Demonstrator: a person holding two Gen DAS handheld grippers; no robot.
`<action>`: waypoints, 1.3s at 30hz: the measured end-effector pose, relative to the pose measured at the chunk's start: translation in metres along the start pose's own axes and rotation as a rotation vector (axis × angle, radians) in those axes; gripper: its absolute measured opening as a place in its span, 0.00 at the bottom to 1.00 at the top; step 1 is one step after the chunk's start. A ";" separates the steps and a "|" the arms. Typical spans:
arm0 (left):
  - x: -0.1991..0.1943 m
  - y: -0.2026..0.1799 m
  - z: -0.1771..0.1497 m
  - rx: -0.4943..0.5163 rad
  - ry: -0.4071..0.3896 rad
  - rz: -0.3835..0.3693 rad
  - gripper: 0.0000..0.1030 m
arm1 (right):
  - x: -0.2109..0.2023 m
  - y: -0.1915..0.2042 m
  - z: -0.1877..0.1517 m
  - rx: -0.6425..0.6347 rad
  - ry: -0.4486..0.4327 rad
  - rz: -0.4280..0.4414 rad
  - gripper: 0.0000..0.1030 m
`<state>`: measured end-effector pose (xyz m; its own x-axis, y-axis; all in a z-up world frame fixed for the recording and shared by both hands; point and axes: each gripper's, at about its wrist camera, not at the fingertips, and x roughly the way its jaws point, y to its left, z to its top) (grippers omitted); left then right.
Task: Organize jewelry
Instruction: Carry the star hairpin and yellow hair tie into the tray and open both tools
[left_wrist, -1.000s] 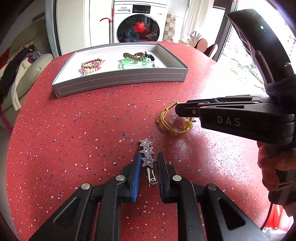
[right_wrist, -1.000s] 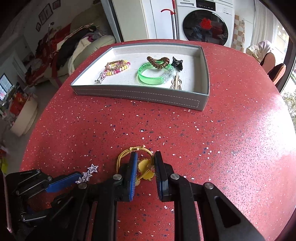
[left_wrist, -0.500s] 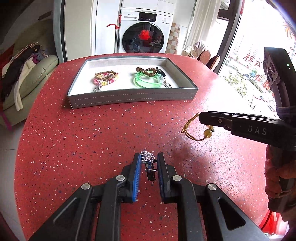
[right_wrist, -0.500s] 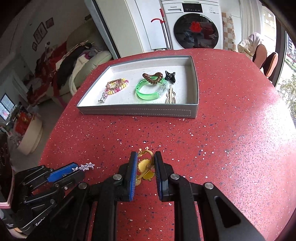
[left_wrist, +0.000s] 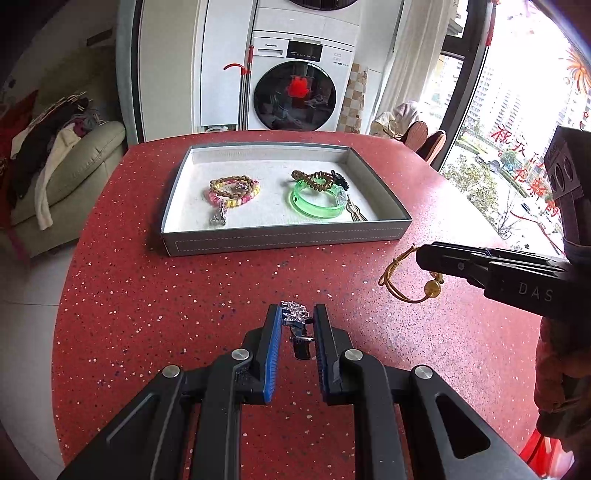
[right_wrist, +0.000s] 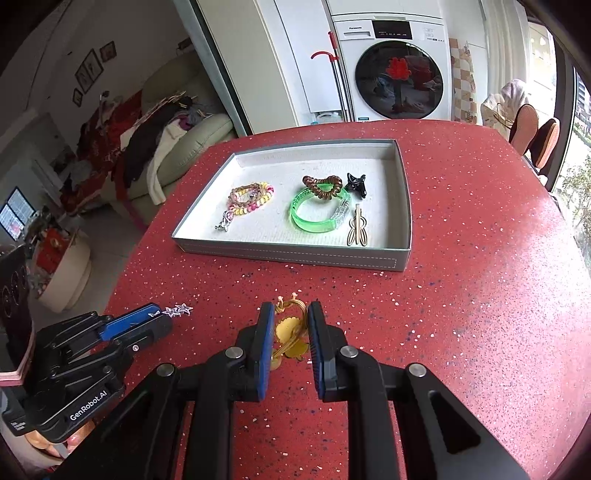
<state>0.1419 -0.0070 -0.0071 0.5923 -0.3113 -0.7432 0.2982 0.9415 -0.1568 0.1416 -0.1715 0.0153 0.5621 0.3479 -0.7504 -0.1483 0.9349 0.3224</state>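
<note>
In the left wrist view the left gripper (left_wrist: 295, 323) sits at the lower centre of the frame, its blue-padded fingers (left_wrist: 272, 343) drawn narrow on a silver, rhinestone-studded star hair clip (left_wrist: 295, 317). The sparkly star end pokes out past the fingertips and the plain metal clasp hangs back between the pads, so the grip seems to fall on the clip's middle, probably to keep so thin a piece from twisting. The clip looks clear of the red speckled tabletop (left_wrist: 184, 295), though the angle leaves that uncertain.

In the right wrist view the right gripper (right_wrist: 290, 332), also at the lower centre, is closed narrow on a yellow-gold cord bracelet with flat gold charms (right_wrist: 290, 330). The knotted ends of the cord stick up past the tips and the charms dangle between the pads. From the left wrist view, at the right of the frame, its loop and a round bead hang free below the fingers, above the tabletop.

Further out, in the upper centre of both views, a shallow grey rectangular tray with a white lining (right_wrist: 295, 254) lies on the table. Within it are a pink-and-yellow beaded bracelet (right_wrist: 251, 201) on the left, then a translucent green bangle (right_wrist: 319, 214) with a brown spiral hair tie (right_wrist: 323, 184) lying partly on it, a small black claw clip (right_wrist: 356, 184) and a pale beige hairpin (right_wrist: 357, 230) on the right. Both held pieces face the tray, most likely bound for it; bare lining shows in its middle and near the front.
</note>
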 end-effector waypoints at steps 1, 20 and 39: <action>0.000 0.002 0.003 0.000 -0.006 0.002 0.35 | 0.000 0.000 0.002 -0.001 -0.002 0.001 0.20; 0.026 0.032 0.071 0.010 -0.055 0.050 0.35 | 0.026 -0.019 0.063 0.084 -0.046 -0.028 0.20; 0.110 0.051 0.102 0.020 -0.001 0.177 0.35 | 0.100 -0.047 0.086 0.134 -0.016 -0.089 0.20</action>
<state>0.2985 -0.0064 -0.0307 0.6379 -0.1407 -0.7572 0.2040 0.9789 -0.0101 0.2747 -0.1863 -0.0252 0.5809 0.2620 -0.7707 0.0118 0.9440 0.3299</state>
